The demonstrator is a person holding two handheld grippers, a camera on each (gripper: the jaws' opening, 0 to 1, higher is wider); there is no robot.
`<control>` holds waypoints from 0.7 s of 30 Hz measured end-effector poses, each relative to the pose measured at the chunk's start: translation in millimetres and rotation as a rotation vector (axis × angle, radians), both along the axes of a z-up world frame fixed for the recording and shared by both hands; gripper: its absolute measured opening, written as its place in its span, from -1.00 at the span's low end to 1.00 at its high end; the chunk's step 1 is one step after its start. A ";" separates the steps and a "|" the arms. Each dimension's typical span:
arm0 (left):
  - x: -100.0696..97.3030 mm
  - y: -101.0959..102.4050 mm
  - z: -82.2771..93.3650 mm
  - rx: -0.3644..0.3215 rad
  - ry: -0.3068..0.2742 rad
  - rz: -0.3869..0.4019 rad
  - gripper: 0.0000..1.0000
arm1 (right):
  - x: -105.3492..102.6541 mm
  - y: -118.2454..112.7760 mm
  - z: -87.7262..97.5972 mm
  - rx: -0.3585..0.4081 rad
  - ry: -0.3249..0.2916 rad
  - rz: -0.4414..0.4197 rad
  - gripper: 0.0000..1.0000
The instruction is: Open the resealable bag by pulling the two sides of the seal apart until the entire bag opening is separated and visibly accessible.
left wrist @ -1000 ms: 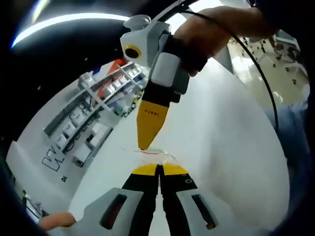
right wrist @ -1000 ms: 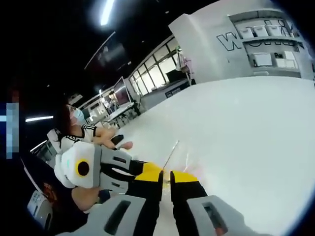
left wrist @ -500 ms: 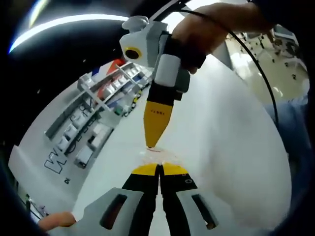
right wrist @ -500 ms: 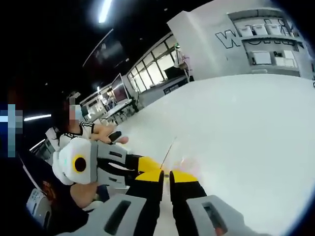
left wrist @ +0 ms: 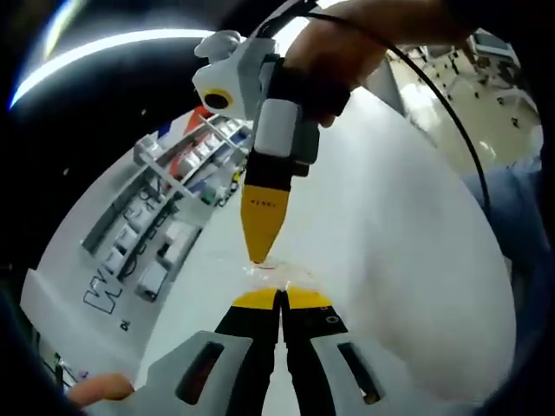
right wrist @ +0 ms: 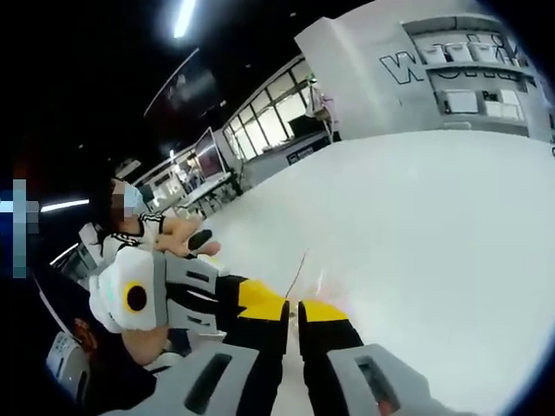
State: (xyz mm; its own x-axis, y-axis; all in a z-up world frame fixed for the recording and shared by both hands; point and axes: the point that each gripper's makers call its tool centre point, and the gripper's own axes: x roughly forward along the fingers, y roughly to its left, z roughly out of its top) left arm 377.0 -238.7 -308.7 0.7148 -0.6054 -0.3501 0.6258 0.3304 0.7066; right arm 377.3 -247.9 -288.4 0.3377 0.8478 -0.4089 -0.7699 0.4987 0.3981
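Fingers of my left gripper [left wrist: 279, 299] are pressed together with no gap between their yellow tips, and I judge that they pinch one lip of the resealable bag [left wrist: 279, 272], whose clear film and thin red seal line lie just ahead of them. My right gripper [left wrist: 261, 247] comes down from above in the left gripper view, its tapered yellow tips meeting at the same seal line; in the right gripper view its fingers [right wrist: 323, 312] stand nearly together, a narrow slit between them, with a thin edge of film rising from that slit. The bag sits between the two grippers above the white table [left wrist: 408, 260], well in from its edges. I hold the grippers opposed, tip to tip, so that each takes one side of the seal and a pull apart can peel it. Whether the seal has begun to part I cannot tell; the film is too clear and small.
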 end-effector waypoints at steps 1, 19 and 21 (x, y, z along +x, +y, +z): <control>0.0 -0.3 -0.2 0.001 0.000 -0.001 -0.98 | -0.2 -0.1 0.6 0.002 -0.002 -0.001 -0.98; -2.2 -5.7 -1.8 0.052 -0.033 -0.015 -0.98 | -0.9 1.1 1.8 0.024 0.034 0.018 -0.97; -2.3 -6.1 -1.9 0.060 -0.037 -0.017 -0.98 | -0.1 1.4 1.7 0.032 0.043 0.021 -0.97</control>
State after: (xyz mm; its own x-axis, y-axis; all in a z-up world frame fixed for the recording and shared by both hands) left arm 374.6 -244.8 -310.6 0.7179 -0.5961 -0.3596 0.6041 0.2766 0.7474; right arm 377.2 -246.6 -286.7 0.3023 0.8673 -0.3955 -0.7618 0.4693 0.4467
